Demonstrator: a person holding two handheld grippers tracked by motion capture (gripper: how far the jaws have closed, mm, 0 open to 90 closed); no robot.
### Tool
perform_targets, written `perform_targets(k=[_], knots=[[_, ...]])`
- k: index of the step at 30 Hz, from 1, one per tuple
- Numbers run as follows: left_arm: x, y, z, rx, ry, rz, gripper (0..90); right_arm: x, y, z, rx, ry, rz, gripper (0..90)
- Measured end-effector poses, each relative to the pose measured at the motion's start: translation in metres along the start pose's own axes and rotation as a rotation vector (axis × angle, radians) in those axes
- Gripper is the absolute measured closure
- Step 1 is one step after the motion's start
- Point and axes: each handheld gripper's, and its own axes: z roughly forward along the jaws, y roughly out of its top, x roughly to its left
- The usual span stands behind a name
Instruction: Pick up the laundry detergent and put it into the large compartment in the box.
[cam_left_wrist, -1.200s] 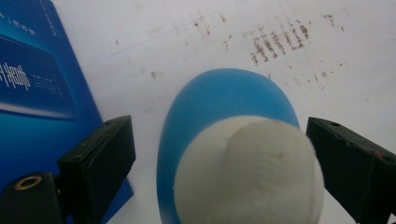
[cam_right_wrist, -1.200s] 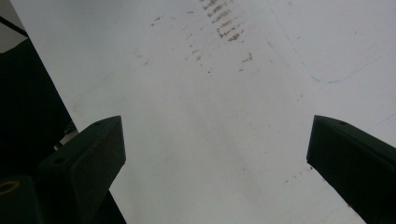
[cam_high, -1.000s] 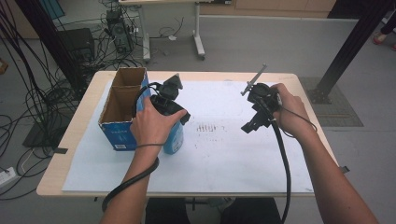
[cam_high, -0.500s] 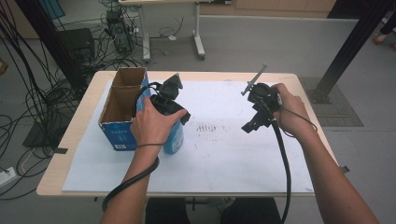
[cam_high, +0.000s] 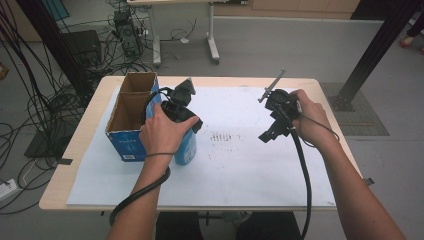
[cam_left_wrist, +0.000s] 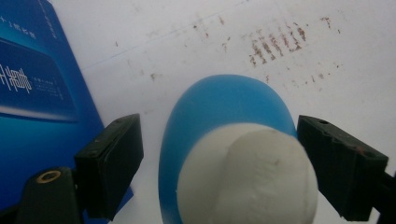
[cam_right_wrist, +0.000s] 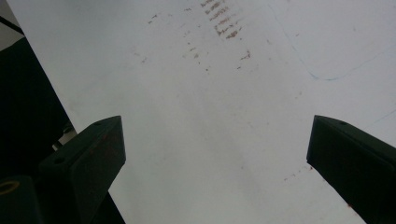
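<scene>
The person stands at the near edge of the tabletop, which is covered by a large white sheet of paper. Their left hand holds the left tongs straight above a blue bottle with a white cap. The bottle stands upright on the paper, just beside the right-hand wall of an open blue cardboard box; whether bottle and box touch I cannot tell.

In the left gripper view the tongs look down on the cap from above, one black jaw on either side of it. The jaws have just been closing in, with the cap between them. The right-hand one sits very close to the cap's edge, while a strip of white paper shows between the left-hand one and the bottle, so the pads are not pressing on it yet.

The right hand holds the right tongs off to the right, well apart from the bottle and above bare paper. In the right gripper view those tongs are spread wide with nothing between them, only the paper below. Between the two hands the paper bears a patch of small reddish-brown marks.
</scene>
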Motion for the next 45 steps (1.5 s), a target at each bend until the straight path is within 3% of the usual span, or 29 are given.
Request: perform_targets(k=[45], knots=[[0.0015, -0.0011, -0.0001, -0.015, -0.024, 0.003, 36.7, 0.0025, 0.0037, 0.0027, 0.014, -0.011, -0.010, 4.2]])
